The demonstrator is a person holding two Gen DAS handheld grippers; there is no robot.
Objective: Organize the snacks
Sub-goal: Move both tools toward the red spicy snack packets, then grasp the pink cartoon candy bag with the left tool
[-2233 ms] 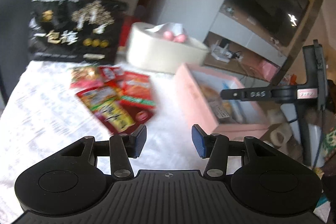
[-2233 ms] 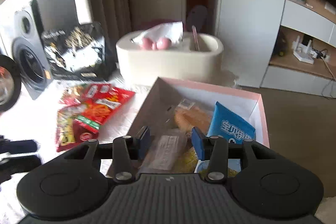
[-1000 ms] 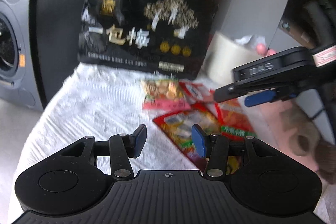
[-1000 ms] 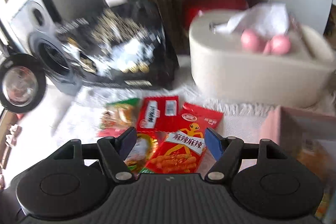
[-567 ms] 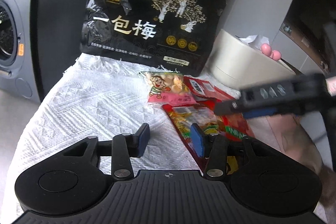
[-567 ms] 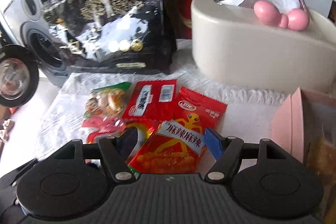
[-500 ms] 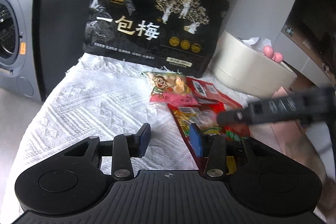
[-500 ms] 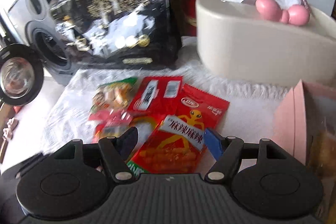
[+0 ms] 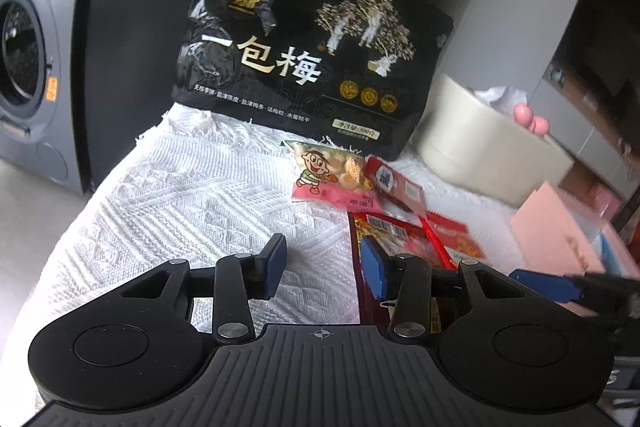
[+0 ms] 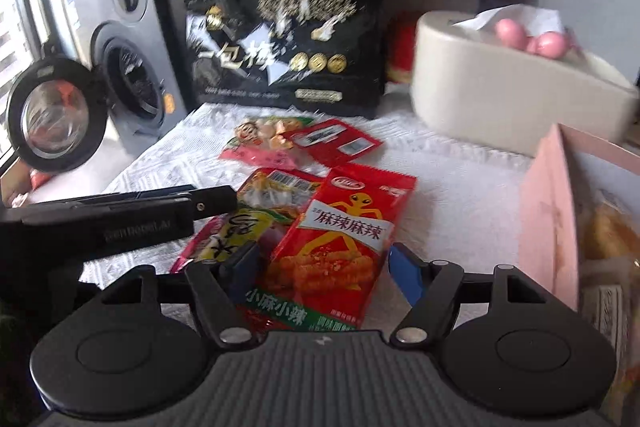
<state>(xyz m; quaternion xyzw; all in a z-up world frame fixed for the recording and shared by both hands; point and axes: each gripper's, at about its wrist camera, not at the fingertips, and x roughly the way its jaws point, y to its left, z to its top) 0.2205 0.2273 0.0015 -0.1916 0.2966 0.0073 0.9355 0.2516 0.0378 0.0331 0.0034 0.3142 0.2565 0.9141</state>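
Left wrist view: the left claw [image 9: 323, 269] is open and holds nothing, low over the white surface [image 9: 192, 203]. Small snack packs [image 9: 332, 175] lie just ahead, below the big black bag [image 9: 312, 67].

Right wrist view: the right claw [image 10: 324, 267] is wide open around the red snack pack [image 10: 344, 239], not squeezing it. The pink box [image 10: 548, 211] stands to its right.

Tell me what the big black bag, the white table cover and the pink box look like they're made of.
Big black snack bag: glossy plastic film, judging by creases and glare. White table cover: woven cotton-like textile with raised pattern and fringed edge. Pink open box: matte, probably cardboard, given its thin flat wall.
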